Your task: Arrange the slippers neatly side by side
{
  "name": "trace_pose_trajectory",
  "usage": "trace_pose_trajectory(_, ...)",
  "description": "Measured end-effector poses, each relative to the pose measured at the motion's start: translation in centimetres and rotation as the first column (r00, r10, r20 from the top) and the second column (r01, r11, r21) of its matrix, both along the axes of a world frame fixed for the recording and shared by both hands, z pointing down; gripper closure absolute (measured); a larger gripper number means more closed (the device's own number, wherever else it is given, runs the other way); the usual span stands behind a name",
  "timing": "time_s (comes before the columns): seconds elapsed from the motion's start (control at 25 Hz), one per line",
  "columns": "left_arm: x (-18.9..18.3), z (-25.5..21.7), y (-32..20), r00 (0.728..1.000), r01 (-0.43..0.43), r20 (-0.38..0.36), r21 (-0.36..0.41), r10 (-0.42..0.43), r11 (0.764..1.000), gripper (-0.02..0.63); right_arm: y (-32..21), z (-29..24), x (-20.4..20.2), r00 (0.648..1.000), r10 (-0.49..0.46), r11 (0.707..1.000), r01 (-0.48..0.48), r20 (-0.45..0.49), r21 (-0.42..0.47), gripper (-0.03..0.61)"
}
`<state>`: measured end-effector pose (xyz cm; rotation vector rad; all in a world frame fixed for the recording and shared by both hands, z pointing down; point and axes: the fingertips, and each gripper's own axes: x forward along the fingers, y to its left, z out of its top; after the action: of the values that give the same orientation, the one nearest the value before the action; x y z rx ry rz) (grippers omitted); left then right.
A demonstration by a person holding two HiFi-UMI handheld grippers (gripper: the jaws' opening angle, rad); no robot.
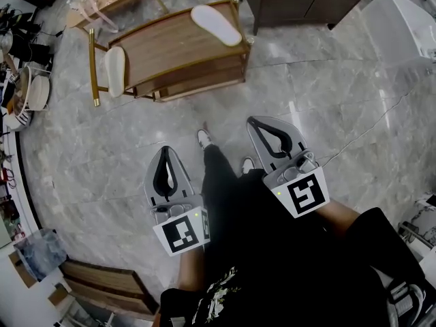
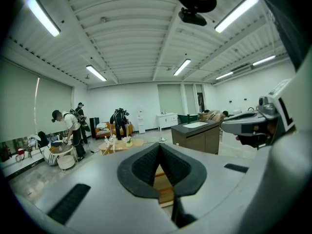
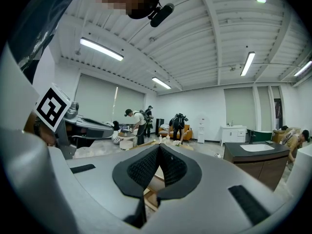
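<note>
Two white slippers are seen at a low wooden rack (image 1: 163, 46) on the far side of the grey tiled floor (image 1: 102, 155). One slipper (image 1: 216, 24) is laid flat on the top board at its far right corner. The other slipper (image 1: 114, 71) is set at the rack's left end, lower down. Both are pale, plain and oval. Two grippers are held near, well apart from the rack. The left gripper (image 1: 165, 148) and the right gripper (image 1: 253, 120) are each closed tight, with nothing caught between the jaws.
</note>
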<state>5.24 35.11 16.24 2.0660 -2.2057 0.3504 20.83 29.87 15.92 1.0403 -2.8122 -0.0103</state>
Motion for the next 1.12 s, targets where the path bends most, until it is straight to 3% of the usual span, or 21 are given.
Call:
trace_pose_trajectory(0.24, -0.4, 0.3, -2.4, 1.000, -0.004, -0.003, -0.003, 0.004, 1.000, 0.612, -2.2, 0.5, -0.4, 1.000, 0.005, 1.000, -0.006, -0.011, -0.026, 0.588)
trace_pose_trajectory(0.52, -4.1, 0.5, -4.5, 1.000, 0.015, -0.006, -0.023, -0.015, 1.000, 0.612, -4.8, 0.1, -4.8, 0.999, -0.034, 0.999, 0.034, -0.011, -0.019, 0.589)
trace_pose_trajectory(1.12, -10.0, 0.2, -11.4, 0.997, -0.078, -0.025, -0.019, 0.077, 0.997, 0.612, -9.8, 0.0, -11.2, 0.999, 0.029, 0.999, -0.030, -0.034, -0.031, 0.589)
